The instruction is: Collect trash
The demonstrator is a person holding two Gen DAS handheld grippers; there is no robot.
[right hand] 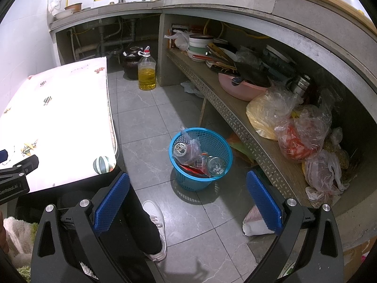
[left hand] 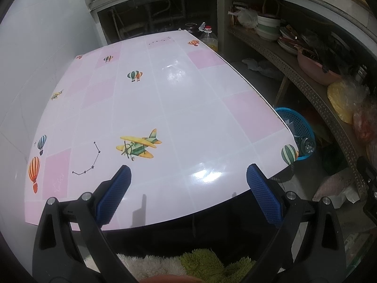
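Observation:
A blue plastic basket stands on the grey tiled floor, right of the table. It holds trash: a clear plastic bag, a glass jar and a red wrapper. The basket also shows past the table's right edge in the left wrist view. My left gripper is open and empty over the near edge of the white and pink table. My right gripper is open and empty above the floor, just short of the basket.
A low shelf on the right carries bowls, pans and plastic bags. A bottle of yellow oil and a dark pot stand on the floor at the back. A person's leg and white shoe are below the right gripper.

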